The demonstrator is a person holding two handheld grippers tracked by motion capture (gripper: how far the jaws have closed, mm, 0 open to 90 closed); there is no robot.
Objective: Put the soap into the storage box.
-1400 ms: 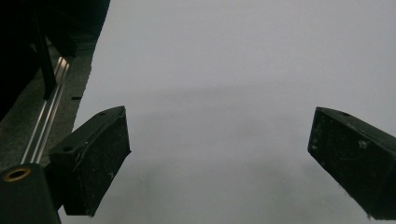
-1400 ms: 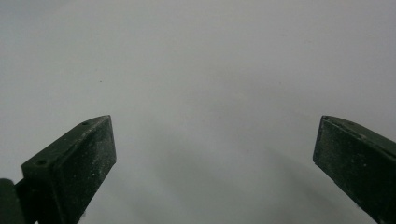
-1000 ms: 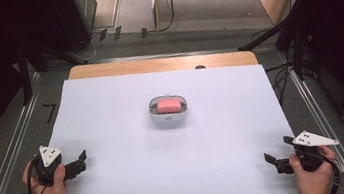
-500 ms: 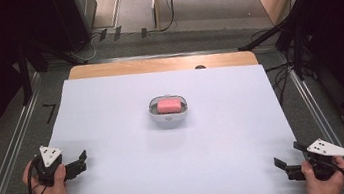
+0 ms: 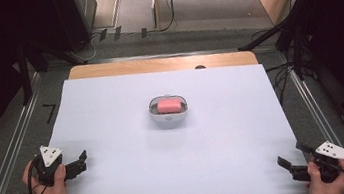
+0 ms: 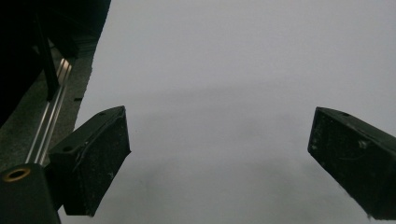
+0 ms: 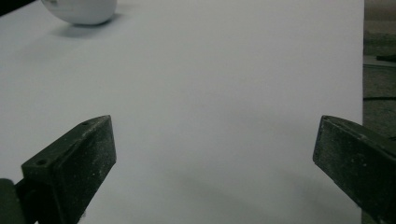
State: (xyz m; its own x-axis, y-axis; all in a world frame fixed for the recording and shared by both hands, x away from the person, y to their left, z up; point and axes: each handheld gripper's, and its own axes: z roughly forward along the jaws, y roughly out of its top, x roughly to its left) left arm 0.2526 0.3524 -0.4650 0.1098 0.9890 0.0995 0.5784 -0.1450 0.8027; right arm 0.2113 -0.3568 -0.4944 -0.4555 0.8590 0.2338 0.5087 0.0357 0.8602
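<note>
A small white dish (image 5: 168, 113) sits at the middle of the white worktop (image 5: 111, 110), a pink block (image 5: 169, 105) lying in it. Well short of the dish, the left gripper (image 5: 79, 164) and right gripper (image 5: 290, 168) wait at the near corners, fingers spread and empty, probably ready to reach in.

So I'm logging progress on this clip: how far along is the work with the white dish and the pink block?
Nothing looks started. The pink block lies inside the white dish at mid-table, apart from both tools. The left gripper sits open near the table's front left corner, the right gripper open at the front right, both holding nothing. Reaching the dish and handling it all seems to remain.
</note>
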